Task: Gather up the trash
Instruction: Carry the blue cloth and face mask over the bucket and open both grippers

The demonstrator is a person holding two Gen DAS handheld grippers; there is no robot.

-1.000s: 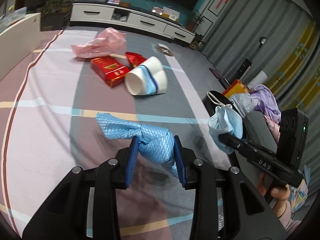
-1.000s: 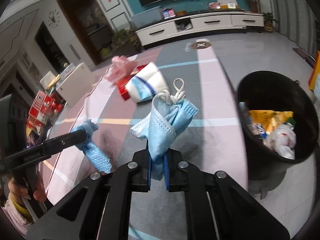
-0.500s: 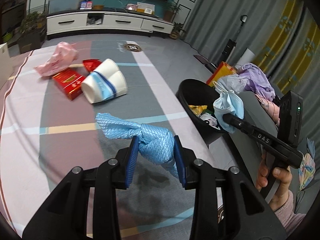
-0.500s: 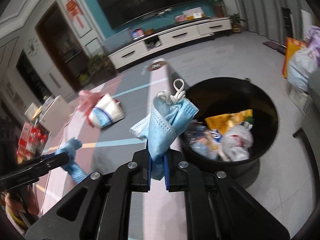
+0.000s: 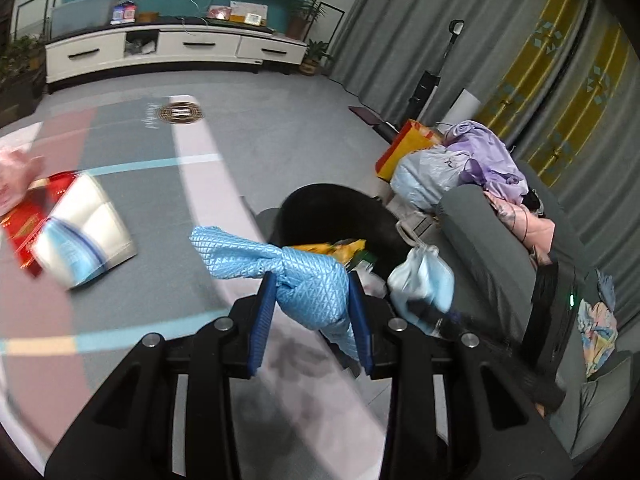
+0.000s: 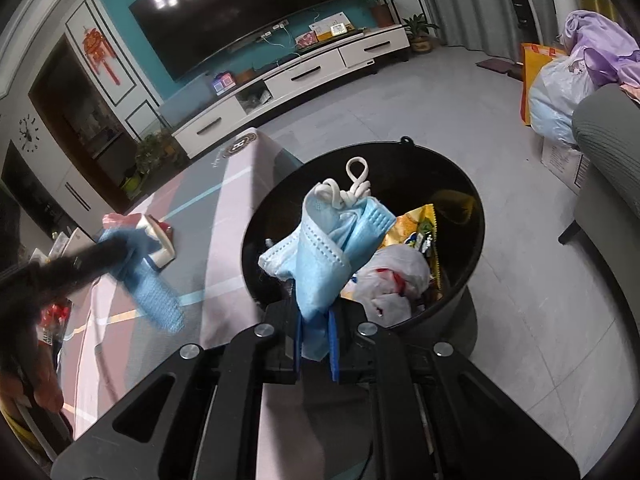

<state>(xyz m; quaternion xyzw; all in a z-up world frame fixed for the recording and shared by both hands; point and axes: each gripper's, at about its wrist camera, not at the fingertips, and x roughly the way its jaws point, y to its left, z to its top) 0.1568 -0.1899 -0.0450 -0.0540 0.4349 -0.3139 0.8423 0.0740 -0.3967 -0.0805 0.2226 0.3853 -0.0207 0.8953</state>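
Right gripper (image 6: 316,344) clenched on face mask (image 6: 324,248), over black bin (image 6: 468,264) rim at 12 o'clock; left gripper (image 5: 312,316) grasping blue cloth wad (image 5: 308,280). Center each over bin before letting go.

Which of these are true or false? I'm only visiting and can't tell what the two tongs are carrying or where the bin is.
1. The right tongs grip a blue face mask. True.
2. The left tongs are empty. False: they are shut on a crumpled blue quilted cloth.
3. The black bin already holds rubbish. True: a yellow wrapper and a white bag lie inside.
4. The mask has been dropped into the bin. False: it is clamped in the right tongs, in front of the bin.
5. The floor is cleared of litter. False: white cups and a red box lie on the mat.
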